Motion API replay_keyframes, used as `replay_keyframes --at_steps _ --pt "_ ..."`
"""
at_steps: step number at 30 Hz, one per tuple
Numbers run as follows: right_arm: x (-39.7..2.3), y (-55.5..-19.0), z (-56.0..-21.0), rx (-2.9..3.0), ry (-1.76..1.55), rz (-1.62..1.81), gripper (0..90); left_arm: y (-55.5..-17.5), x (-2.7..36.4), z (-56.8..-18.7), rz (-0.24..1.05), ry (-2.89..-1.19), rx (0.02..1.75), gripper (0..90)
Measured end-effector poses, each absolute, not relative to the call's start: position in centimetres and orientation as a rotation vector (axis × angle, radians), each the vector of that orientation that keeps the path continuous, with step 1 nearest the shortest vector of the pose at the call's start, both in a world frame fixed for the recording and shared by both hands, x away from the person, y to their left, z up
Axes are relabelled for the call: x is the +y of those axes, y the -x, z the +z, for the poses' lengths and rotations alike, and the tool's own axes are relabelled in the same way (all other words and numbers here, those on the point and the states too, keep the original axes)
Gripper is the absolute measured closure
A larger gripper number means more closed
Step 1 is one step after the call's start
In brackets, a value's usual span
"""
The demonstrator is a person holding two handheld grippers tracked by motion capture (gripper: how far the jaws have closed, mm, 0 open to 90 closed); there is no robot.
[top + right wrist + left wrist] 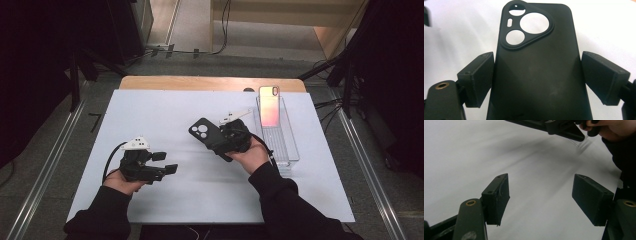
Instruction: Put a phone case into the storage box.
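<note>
clear tray (pixel 292 150) holds pink phone (pixel 269 107), leaning.

Toward the upper right of the high view, a clear tray (pixel 289 150) sits on my white mat (pixel 165 115), with a pink-backed phone (pixel 269 106) leaning up out of its far end. Beyond the mat's top edge runs the wooden table edge (pixel 200 83).

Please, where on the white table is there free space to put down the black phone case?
Free: the white table mat between the left gripper and far edge, and the near strip. Crowded: right side, where the right gripper holds the black phone case beside the clear plastic tray with the pink phone.
</note>
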State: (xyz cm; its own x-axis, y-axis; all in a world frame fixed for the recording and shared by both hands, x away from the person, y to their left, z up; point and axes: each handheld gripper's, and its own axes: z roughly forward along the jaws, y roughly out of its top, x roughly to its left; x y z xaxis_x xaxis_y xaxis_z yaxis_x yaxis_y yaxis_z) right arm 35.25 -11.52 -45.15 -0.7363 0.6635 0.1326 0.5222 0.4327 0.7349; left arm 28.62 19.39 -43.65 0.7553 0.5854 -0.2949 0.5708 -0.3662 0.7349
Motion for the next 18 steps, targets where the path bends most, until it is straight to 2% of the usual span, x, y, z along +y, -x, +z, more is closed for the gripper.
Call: replay_keyframes --at_steps 8,10,18 --pt "-12.5 -33.6 -43.7 2.499 -1.059 1.234 12.7 -28.7 19.0 -43.2 -0.001 -2.029 0.871 28.2" --pt "-12.7 -33.2 -43.6 2.504 -1.065 1.234 12.8 -28.7 18.9 -43.2 -0.016 -2.021 0.861 25.1" --pt "-13.9 -31.7 -43.7 2.484 -1.117 1.250 12.7 -29.2 18.1 -42.4 -0.037 -1.984 0.901 24.9"
